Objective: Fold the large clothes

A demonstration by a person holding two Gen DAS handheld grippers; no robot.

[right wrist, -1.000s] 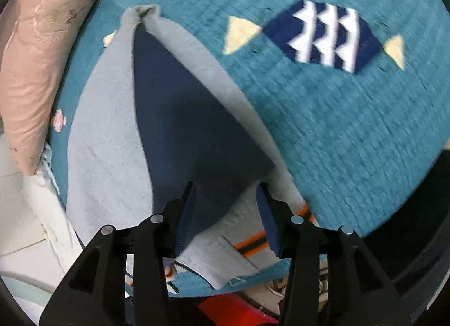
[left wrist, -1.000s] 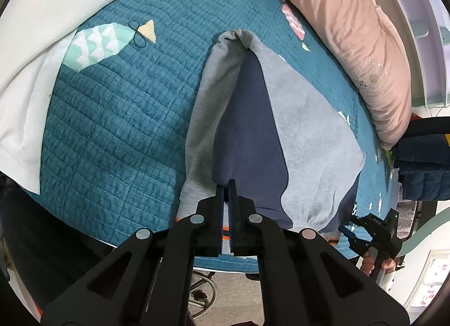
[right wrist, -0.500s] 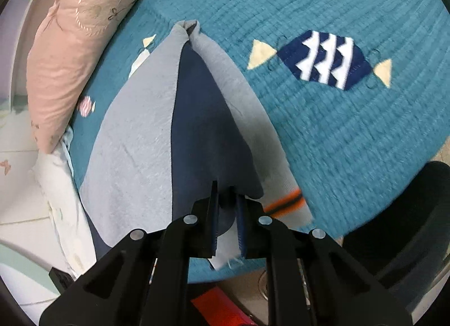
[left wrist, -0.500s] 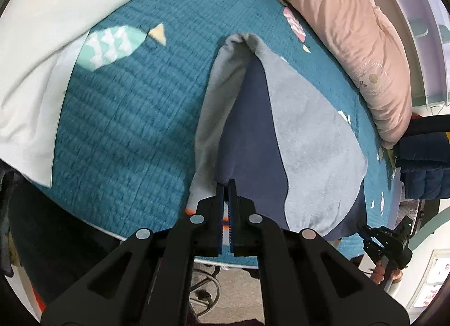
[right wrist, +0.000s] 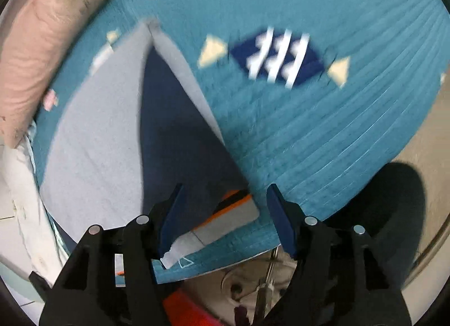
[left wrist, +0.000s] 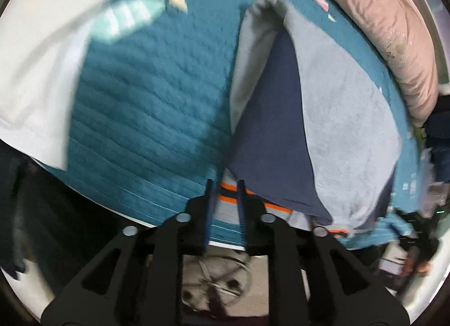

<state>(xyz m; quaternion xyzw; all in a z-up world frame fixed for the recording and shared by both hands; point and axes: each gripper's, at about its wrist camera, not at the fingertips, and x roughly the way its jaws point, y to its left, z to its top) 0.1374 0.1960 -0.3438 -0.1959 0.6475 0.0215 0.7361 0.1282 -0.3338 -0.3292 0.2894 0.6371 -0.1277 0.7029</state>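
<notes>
**Both hand-held grippers parted over the folded garment at the bed's edge**

I am working over a bed covered by a teal quilted bedspread (left wrist: 146,106) stitched with fish shapes; in my right wrist view a navy-and-white fish patch (right wrist: 281,58) sits at about one o'clock. A long pink bolster pillow (left wrist: 393,44) lies along the far side of the bed, toward two o'clock in my left view, and a white sheet (left wrist: 36,53) covers the bedspread at about ten o'clock. Below the bed's near edge, at six o'clock, there is pale floor and something with wheels, too blurred to identify.

The grey-and-navy garment with orange stripes at its hem (left wrist: 281,129) lies flat on the bedspread, tapering to a point at twelve o'clock, its hem at the bed's near edge.

My left hand-held gripper (left wrist: 225,185) has just been opening and stands narrowly parted; the striped hem shows between its pads, seemingly ungripped. My right hand-held gripper (right wrist: 225,188) has also just been opening and stands wide over the striped corner, pads clear of the cloth.
</notes>
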